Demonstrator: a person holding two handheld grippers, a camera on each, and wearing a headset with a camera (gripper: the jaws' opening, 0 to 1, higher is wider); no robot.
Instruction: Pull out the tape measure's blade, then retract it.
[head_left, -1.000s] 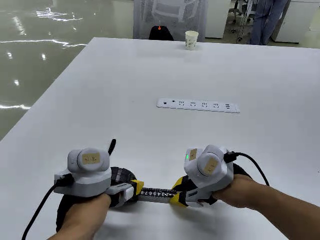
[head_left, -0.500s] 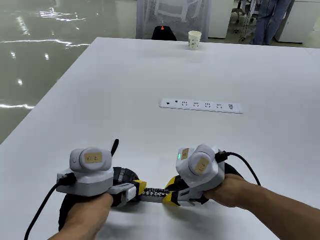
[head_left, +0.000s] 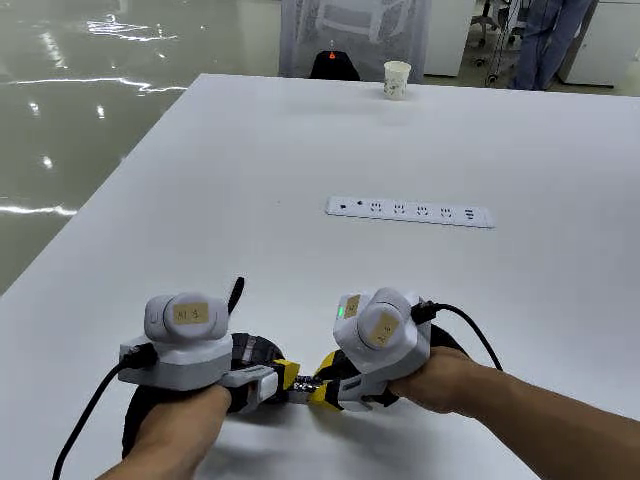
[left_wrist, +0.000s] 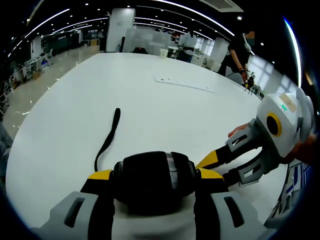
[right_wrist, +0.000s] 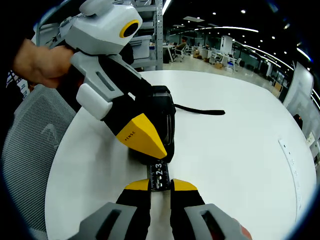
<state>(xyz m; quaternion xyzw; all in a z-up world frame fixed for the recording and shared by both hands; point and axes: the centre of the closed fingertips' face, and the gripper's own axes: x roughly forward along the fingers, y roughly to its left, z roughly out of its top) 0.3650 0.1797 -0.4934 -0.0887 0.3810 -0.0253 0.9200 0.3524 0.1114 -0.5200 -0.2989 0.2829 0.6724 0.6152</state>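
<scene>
A black tape measure (head_left: 256, 352) rests on the white table (head_left: 300, 150) near its front edge, with my left gripper (head_left: 276, 375) shut on its case. In the left gripper view the case (left_wrist: 152, 192) sits between the yellow-tipped jaws, and its black strap (left_wrist: 107, 140) trails across the table. My right gripper (head_left: 322, 386) is shut on the blade (head_left: 301, 383), close to the case. The right gripper view shows a short length of numbered blade (right_wrist: 159, 175) between my right gripper (right_wrist: 160, 186) and the case (right_wrist: 162, 120).
A white power strip (head_left: 410, 211) lies mid-table. A paper cup (head_left: 397, 79) stands at the far edge, with a chair (head_left: 335, 65) behind it. A person (head_left: 545, 40) stands at the back right. Shiny floor lies off the table's left edge.
My right gripper has moved left toward the case, and the exposed blade has grown shorter. The left gripper has kept its hold in place.
</scene>
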